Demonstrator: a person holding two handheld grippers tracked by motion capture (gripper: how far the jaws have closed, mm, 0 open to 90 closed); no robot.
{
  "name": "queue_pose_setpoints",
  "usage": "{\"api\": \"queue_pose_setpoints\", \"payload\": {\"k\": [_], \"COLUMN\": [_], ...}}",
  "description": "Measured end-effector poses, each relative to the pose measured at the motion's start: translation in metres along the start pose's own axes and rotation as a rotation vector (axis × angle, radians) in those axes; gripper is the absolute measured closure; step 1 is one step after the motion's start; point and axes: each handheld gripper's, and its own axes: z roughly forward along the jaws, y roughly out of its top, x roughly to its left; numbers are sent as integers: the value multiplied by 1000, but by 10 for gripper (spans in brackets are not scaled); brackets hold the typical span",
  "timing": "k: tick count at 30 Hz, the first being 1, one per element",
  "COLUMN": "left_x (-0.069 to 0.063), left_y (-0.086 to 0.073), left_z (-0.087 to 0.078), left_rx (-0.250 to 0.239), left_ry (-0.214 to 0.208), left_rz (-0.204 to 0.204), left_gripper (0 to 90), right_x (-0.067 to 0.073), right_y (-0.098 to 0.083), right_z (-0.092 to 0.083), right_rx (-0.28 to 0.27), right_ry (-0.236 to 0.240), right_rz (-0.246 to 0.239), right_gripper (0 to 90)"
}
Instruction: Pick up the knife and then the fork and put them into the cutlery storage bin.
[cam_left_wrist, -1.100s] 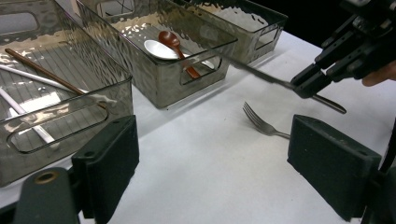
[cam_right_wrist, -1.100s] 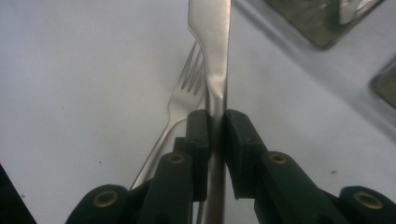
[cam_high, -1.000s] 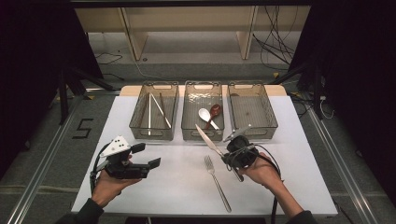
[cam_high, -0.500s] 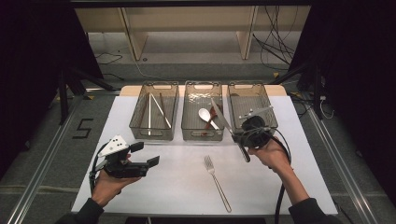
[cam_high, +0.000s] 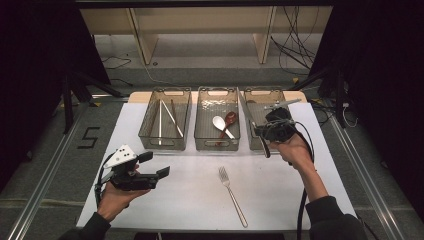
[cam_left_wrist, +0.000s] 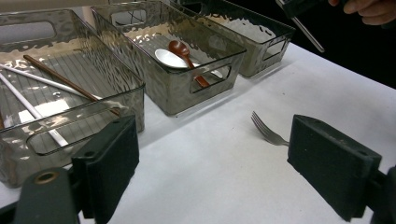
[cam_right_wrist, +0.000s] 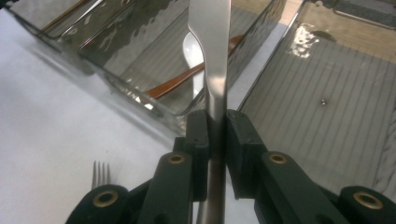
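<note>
The right gripper (cam_right_wrist: 216, 135) clamps a slim silver table knife (cam_right_wrist: 211, 51) by its handle, blade raised over the empty right-hand smoky clear plastic bin (cam_high: 262, 120). Best to lower it lengthwise, clear of the rim, before letting go. The left gripper (cam_left_wrist: 219, 163) hovers with jaws wide, holding nothing.

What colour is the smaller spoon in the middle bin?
Reddish brown spoon, clearest in the left gripper view.
</note>
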Motion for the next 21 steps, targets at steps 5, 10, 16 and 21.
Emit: {"api": "queue_pose_setpoints", "payload": {"k": [5, 10, 16, 21], "left_x": [0, 0, -1, 0], "left_y": [0, 0, 0, 0], "left_z": [0, 0, 0, 0], "left_rx": [1, 0, 1, 1], "left_ry": [-1, -2, -3, -3], "left_rz": [2, 0, 1, 1], "left_gripper": [159, 159, 159, 159], "right_x": [-10, -18, -32, -42], "right_y": [8, 15, 25, 31], "right_z": [3, 7, 12, 14], "right_rx": [-6, -9, -11, -20], "right_ry": [-20, -40, -75, -97], "right_rz": [26, 50, 77, 109], "right_gripper": [807, 807, 807, 806]}}
